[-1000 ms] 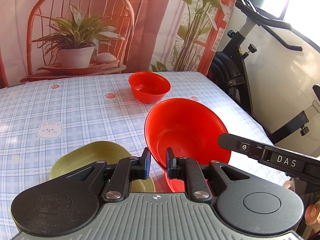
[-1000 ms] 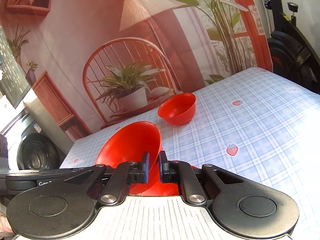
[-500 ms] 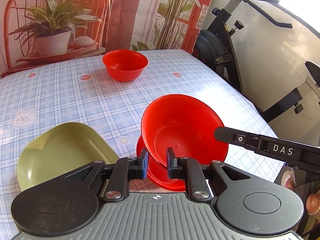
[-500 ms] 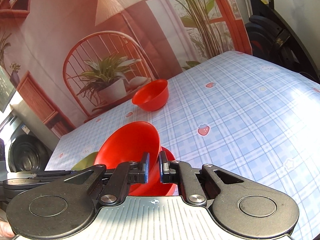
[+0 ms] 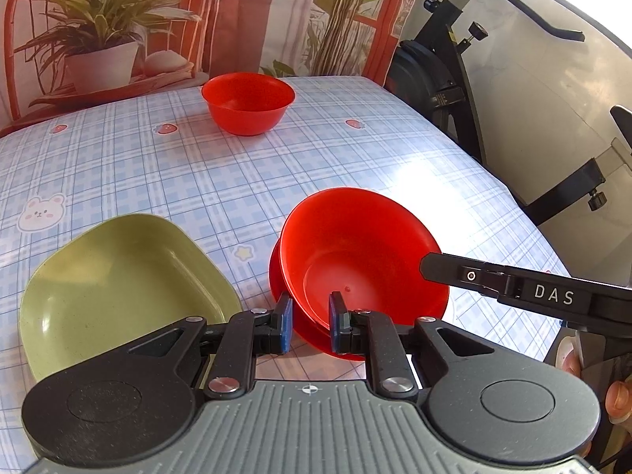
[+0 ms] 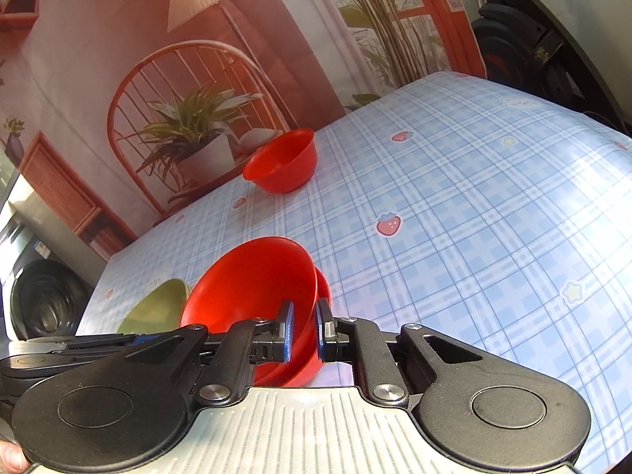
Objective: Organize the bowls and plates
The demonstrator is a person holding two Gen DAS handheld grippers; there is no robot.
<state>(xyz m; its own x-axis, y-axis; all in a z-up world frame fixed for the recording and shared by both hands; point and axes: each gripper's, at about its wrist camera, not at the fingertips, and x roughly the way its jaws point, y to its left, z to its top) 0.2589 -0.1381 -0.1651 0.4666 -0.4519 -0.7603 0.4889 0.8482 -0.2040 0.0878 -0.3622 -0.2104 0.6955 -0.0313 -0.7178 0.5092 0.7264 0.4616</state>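
Left wrist view: a red bowl point(image 5: 363, 252) tilts over a second red dish point(image 5: 288, 308) beneath it, near the front right of a table point(image 5: 118, 166) covered in blue checked cloth. The left gripper point(image 5: 310, 324) straddles the bowl's near rim; there is a gap between its blue pads, and the left pad seems to stand clear of the plastic, so I judge it loosened, though I cannot be sure. From the right, the right gripper point(image 5: 430, 268) reaches the bowl's right rim.

Right wrist view: the right gripper point(image 6: 304, 331) is clamped on that rim, one pad inside and one outside. The bowl is tilted, not yet settled into the dish below.

A green plate point(image 5: 118, 284) lies flat, just left of the red pair. A smaller red bowl point(image 5: 248, 102) sits alone, well apart at the far side.

Progress, as I judge it: one nesting is nearly finished. Left to do are seating the tilted bowl, bringing in the far bowl, and placing the green plate.

Hard to tell: whether the lower red dish is a bowl or a plate, since the upper bowl and gripper hide most of it. The green plate's near edge is cut off by the gripper body.
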